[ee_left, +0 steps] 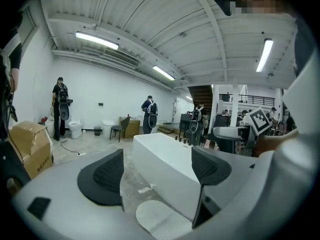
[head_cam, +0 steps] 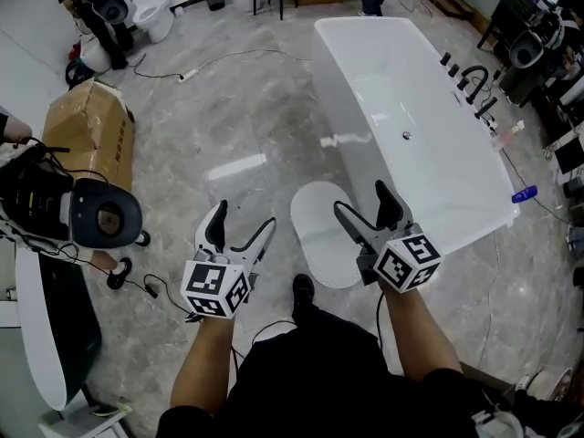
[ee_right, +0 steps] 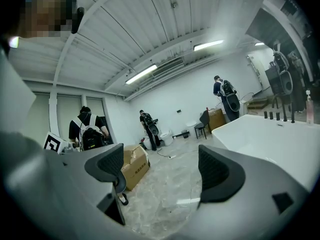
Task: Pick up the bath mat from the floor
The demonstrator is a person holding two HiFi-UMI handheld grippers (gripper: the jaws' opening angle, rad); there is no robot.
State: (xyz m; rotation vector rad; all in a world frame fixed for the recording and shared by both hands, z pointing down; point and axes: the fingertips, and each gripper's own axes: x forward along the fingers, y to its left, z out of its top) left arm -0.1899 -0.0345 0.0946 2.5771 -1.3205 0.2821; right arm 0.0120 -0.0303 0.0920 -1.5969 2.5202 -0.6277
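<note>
A white oval bath mat (head_cam: 321, 231) lies flat on the marble floor beside the bathtub; its textured near end shows low in the left gripper view (ee_left: 157, 219). My left gripper (head_cam: 242, 223) hangs open above the floor, left of the mat, nothing between its jaws. My right gripper (head_cam: 365, 206) is open too, held over the mat's right part next to the tub wall, and empty. In the left gripper view (ee_left: 157, 171) the jaws frame the tub. In the right gripper view (ee_right: 162, 169) they frame bare floor and a box; the mat is not visible there.
A long white bathtub (head_cam: 456, 210) stands right of the mat, black taps (head_cam: 470, 80) on its far rim. A cardboard box (head_cam: 87, 135) sits left, cables (head_cam: 219, 62) trail across the floor. A white tabletop edge (head_cam: 36, 336) is at the near left. Several people stand at the back (ee_left: 60, 106).
</note>
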